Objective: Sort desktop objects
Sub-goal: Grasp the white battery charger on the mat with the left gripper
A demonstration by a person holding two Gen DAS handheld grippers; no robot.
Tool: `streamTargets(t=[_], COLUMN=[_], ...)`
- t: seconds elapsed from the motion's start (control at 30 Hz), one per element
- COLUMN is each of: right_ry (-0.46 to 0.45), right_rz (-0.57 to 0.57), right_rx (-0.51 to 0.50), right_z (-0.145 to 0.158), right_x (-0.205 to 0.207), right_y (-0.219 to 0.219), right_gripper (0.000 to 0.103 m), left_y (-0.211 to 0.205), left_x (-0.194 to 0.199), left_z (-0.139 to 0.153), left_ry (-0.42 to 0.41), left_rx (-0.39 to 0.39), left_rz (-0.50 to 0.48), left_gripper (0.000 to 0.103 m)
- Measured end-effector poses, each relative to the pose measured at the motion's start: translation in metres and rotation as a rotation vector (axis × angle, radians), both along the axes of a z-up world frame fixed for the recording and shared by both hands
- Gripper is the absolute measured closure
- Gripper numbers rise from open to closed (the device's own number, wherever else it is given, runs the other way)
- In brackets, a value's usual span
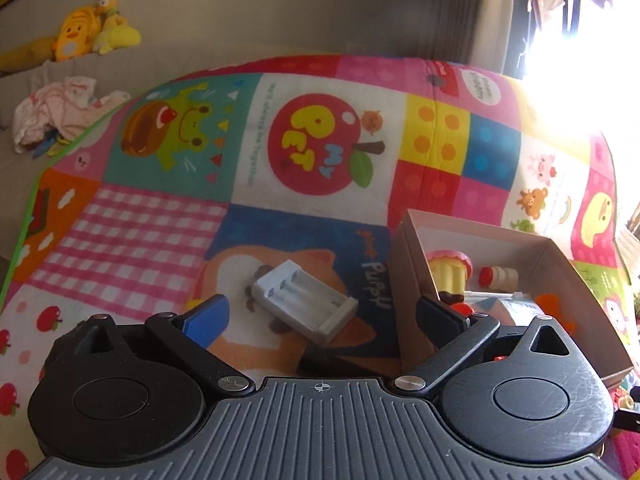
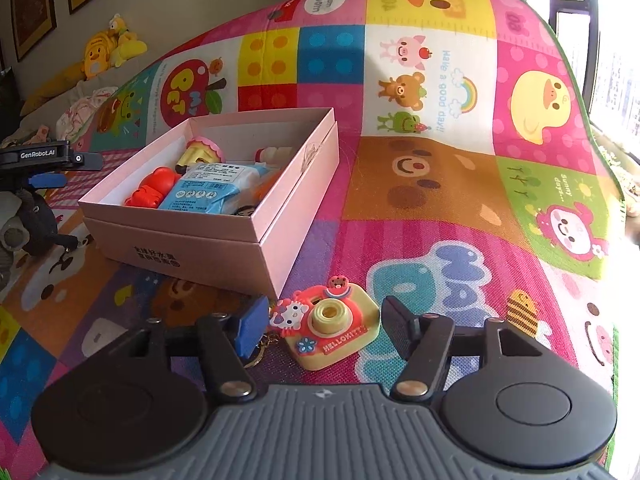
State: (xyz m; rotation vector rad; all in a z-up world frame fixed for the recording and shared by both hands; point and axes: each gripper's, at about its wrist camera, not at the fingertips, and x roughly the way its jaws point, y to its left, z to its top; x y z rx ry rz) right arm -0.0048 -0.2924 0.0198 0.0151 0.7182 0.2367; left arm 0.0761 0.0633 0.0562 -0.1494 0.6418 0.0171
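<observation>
In the right wrist view a red and yellow Hello Kitty toy camera (image 2: 334, 326) with a keychain lies on the mat just in front of the pink box (image 2: 296, 184). My right gripper (image 2: 325, 308) is open with the camera between its fingers, and a small gap shows beside the right pad. The box holds a red toy (image 2: 154, 192), a blue packet (image 2: 208, 188), a cupcake toy (image 2: 200, 152) and a small bottle (image 2: 274, 154). In the left wrist view my left gripper (image 1: 320, 306) stands open above a white battery charger (image 1: 304, 300), left of the box (image 1: 404, 280).
Everything rests on a colourful patchwork play mat (image 2: 420, 184) with a green border. Yellow plush toys (image 1: 84, 32) and a crumpled cloth (image 1: 56, 112) lie on the sofa at far left. Bright window glare (image 1: 580, 40) washes out the right side.
</observation>
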Motion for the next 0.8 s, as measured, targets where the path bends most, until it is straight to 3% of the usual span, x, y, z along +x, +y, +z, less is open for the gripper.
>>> streamTargets(t=[0.13,0.3,0.5,0.67,0.8], right_ry=[-0.059,-0.132,-0.186,-0.169,-0.180], right_rz=[-0.016,-0.024,-0.012,-0.048,-0.060], right_rx=[-0.011,-0.042,-0.035,0.008,0.011], right_z=[0.002,-0.001,-0.004,-0.005,-0.005], right_x=[-0.009,-0.026,-0.036,-0.031,-0.034], right_y=[0.002,0.005,0.005,-0.004,-0.005], right_gripper=[0.027,0.025,0.020,0.019,0.017], left_y=[0.002,0.004,0.009,0.011,0.021], left_x=[0.059,0.100,0.106,0.098,0.094], left_z=[-0.012,-0.033,-0.037,-0.034,-0.033], left_ry=[0.198,0.306,0.315,0.297,0.283], left_rx=[-0.018,-0.025,-0.049,-0.044,0.031], left_rz=[0.042,0.111,0.128,0.106,0.129], left_gripper=[0.001,0.000,0.000,0.002,0.008])
